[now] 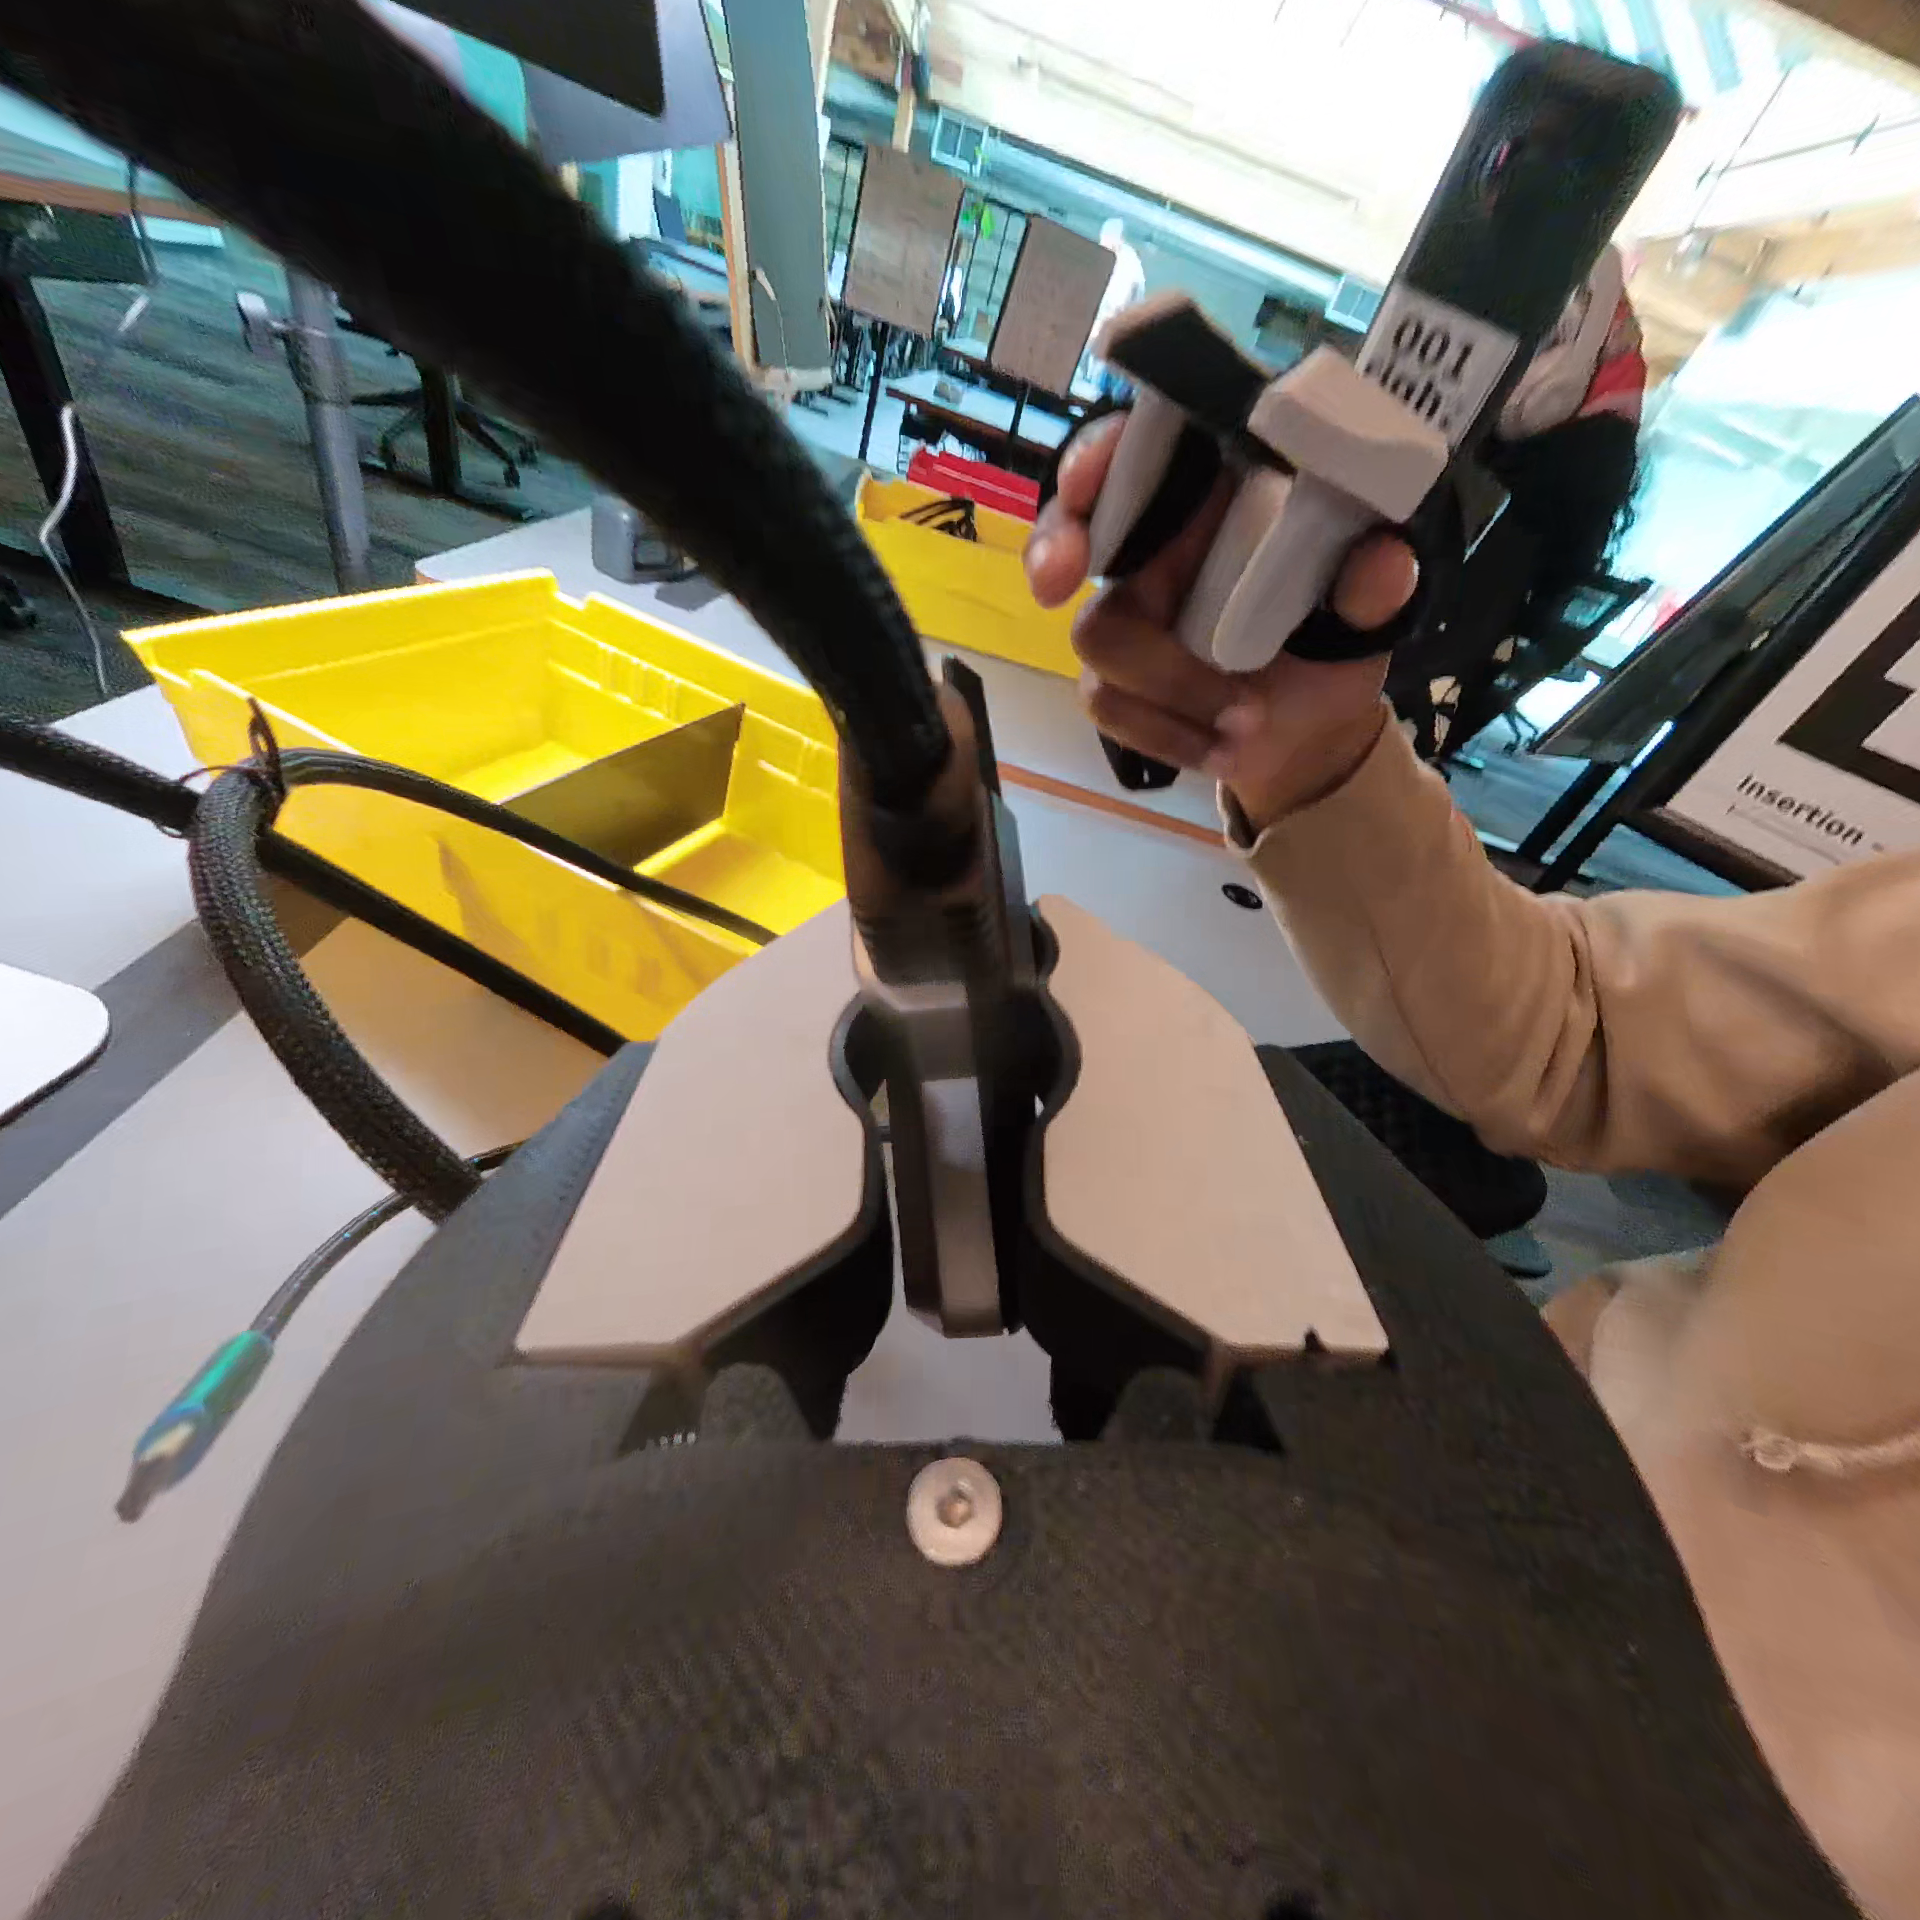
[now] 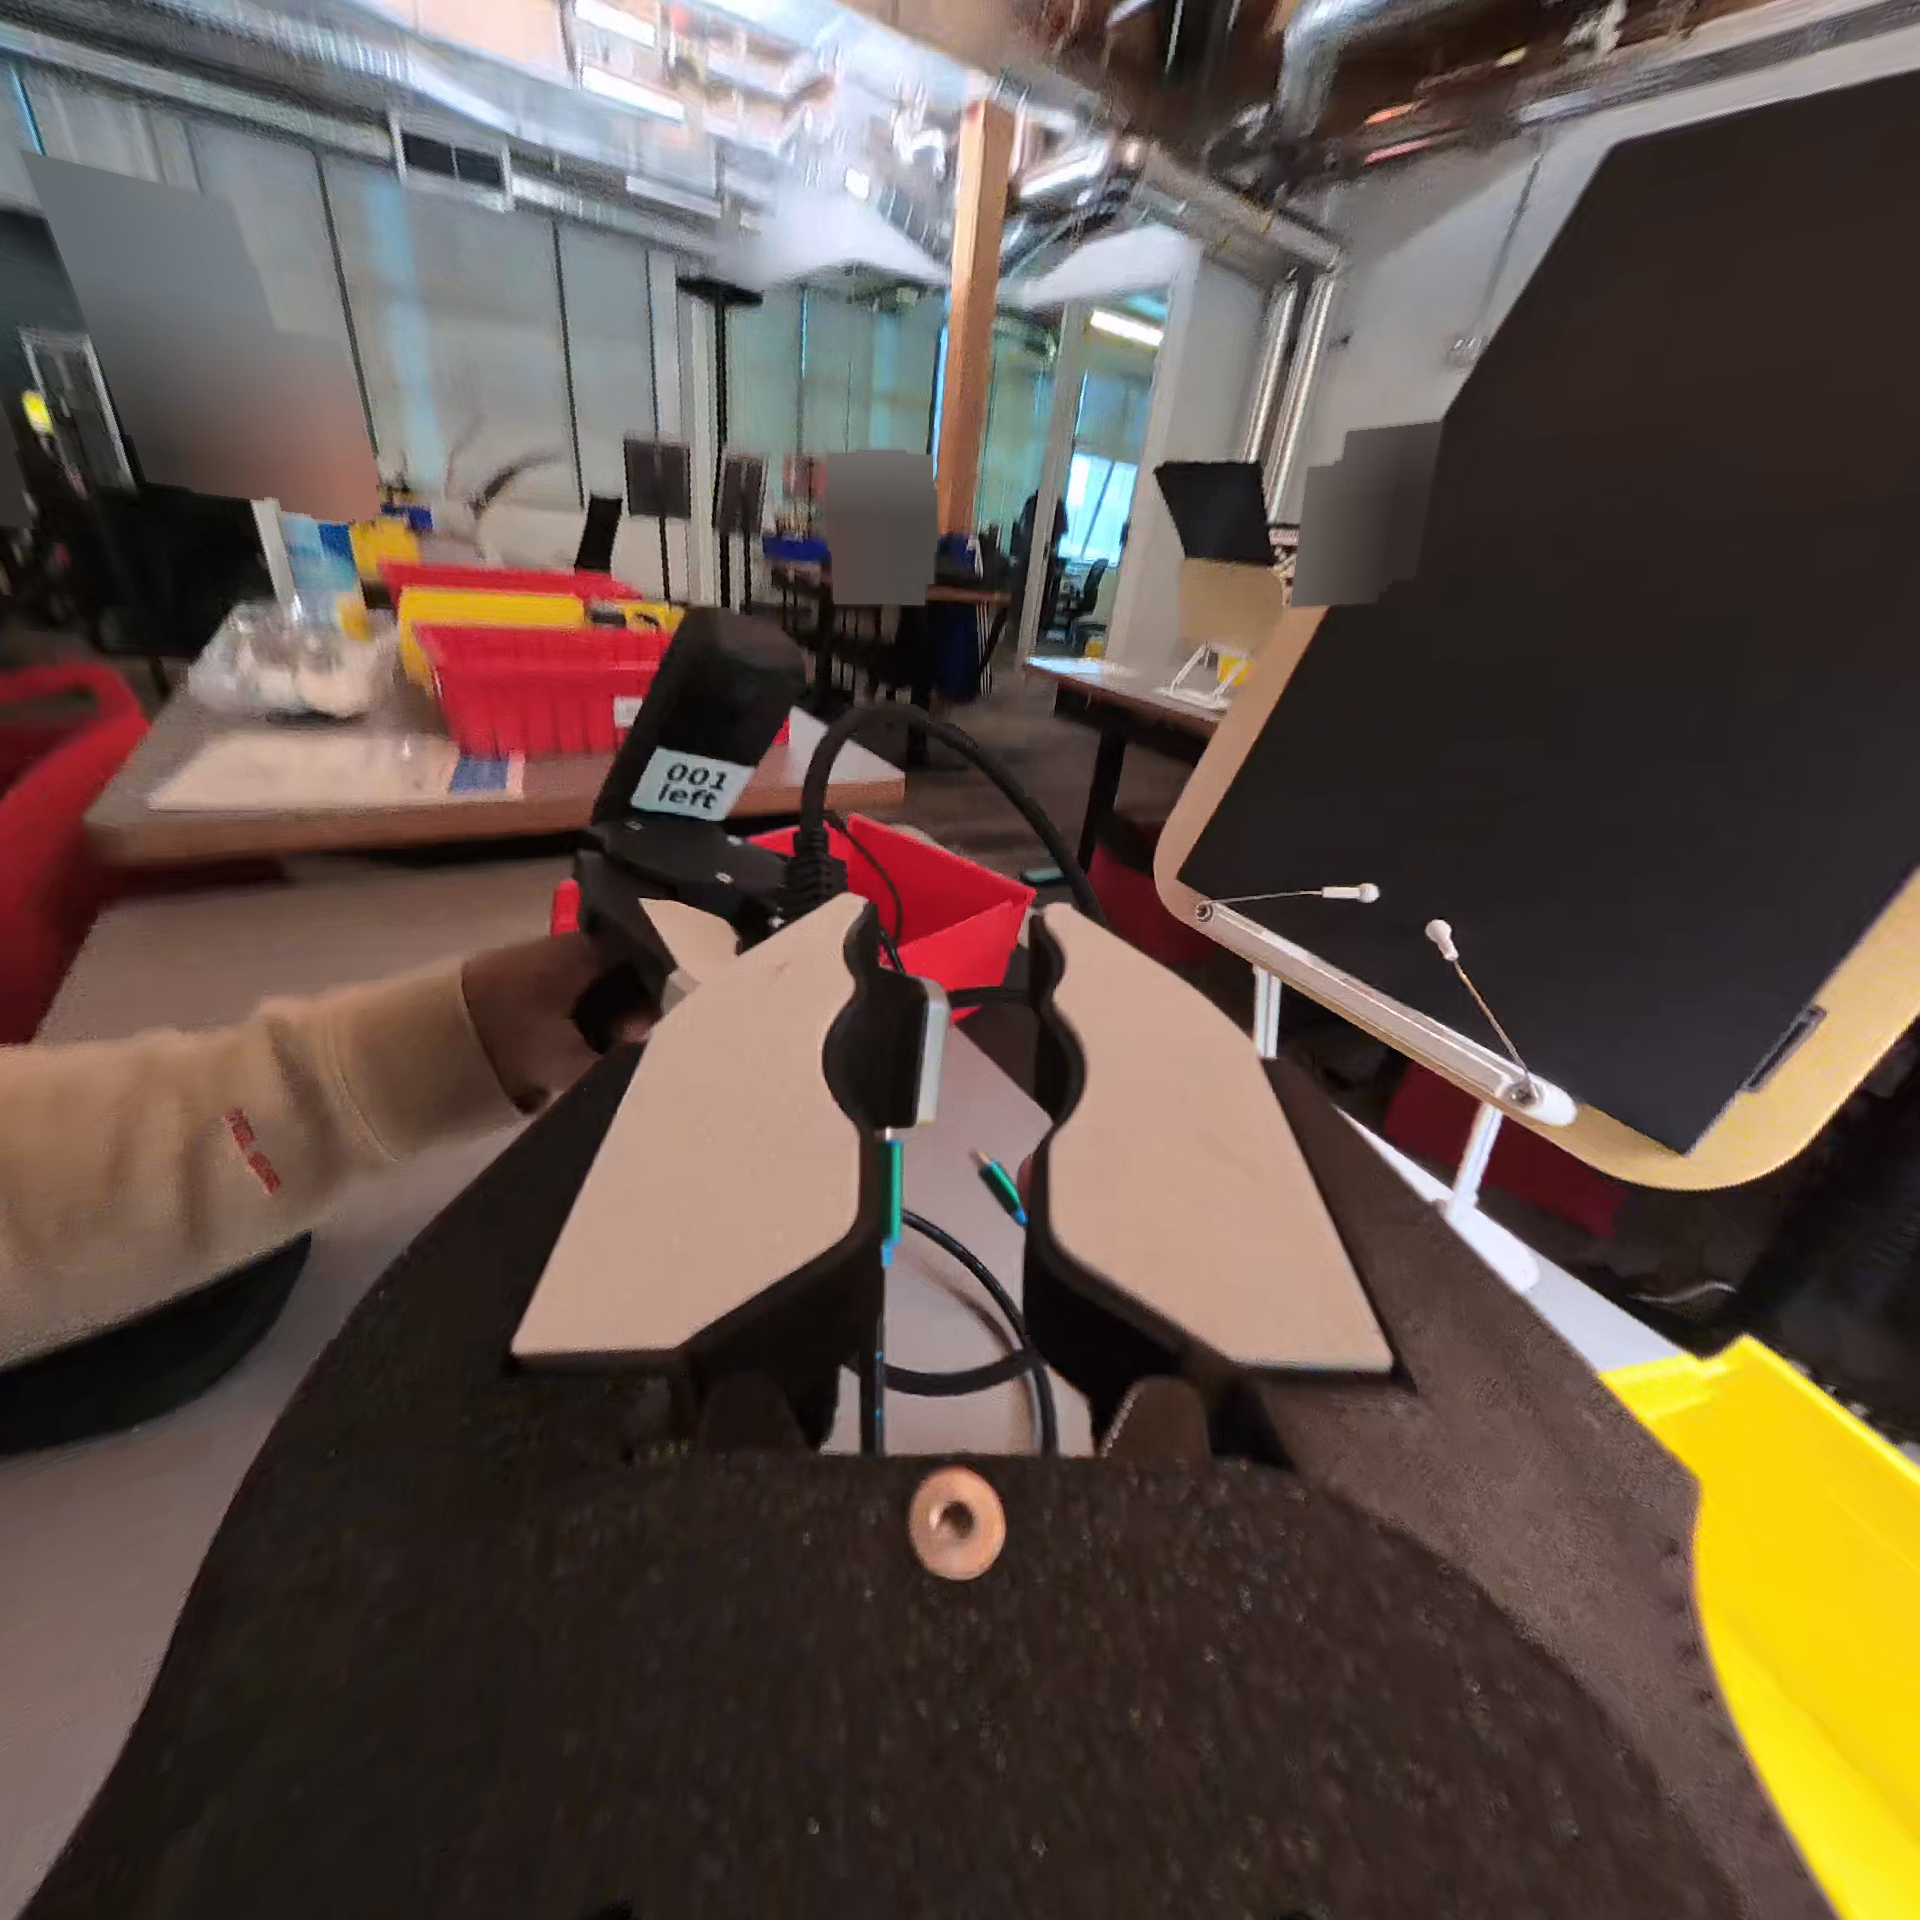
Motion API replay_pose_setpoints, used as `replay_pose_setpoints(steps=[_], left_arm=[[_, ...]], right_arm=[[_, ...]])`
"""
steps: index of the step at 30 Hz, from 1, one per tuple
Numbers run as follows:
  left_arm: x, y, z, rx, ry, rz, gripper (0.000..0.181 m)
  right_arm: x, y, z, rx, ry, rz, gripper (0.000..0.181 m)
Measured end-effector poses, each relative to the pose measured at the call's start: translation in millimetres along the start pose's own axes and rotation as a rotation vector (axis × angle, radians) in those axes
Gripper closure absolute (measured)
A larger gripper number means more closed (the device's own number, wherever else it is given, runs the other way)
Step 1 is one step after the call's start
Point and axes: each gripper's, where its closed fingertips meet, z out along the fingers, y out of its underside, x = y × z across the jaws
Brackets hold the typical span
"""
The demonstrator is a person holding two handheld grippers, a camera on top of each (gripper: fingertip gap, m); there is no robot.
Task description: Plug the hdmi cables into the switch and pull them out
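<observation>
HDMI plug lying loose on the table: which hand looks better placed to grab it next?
Probably the right. The right gripper has open, empty fingers, and the loose plug shows between them in its view. The left gripper is shut on the switch.

We are seeing a smooth grey metal switch [image 1: 951, 1174], its cable [image 1: 520, 343] sleeved in rough black braid, a glossy yellow plastic bin [image 1: 343, 665], and matt, grainy black gripper bodies.
</observation>
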Motion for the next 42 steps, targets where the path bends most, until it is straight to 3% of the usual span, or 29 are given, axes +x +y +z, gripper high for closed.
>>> replay_pose_setpoints(steps=[8, 16, 24, 37, 42], left_arm=[[-13.5, 5.7, -13.0, 0.074, 0.029, -0.042, 0.157], [-25.9, 12.6, -24.7, 0.09, 0.064, -0.09, 0.157], [-28.4, 18.2, -21.1, 0.055, 0.071, -0.089, 0.157], [-27.5, 22.7, -11.3, 0.048, 0.054, -0.094, 0.157], [-27.5, 20.4, -12.0, 0.056, 0.03, -0.091, 0.157]], right_arm=[[16.0, 39.6, -4.8, 0.125, 0.098, 0.081, 0.162], [34.0, 73.3, 3.9, 0.087, 0.172, 0.13, 0.164], [48.6, 76.1, 1.2, 0.099, 0.257, 0.226, 0.165], [39.0, 53.0, 25.0, 0.07, 0.273, 0.176, 0.165], [37.5, 47.0, 19.9, 0.065, 0.27, 0.153, 0.163]])
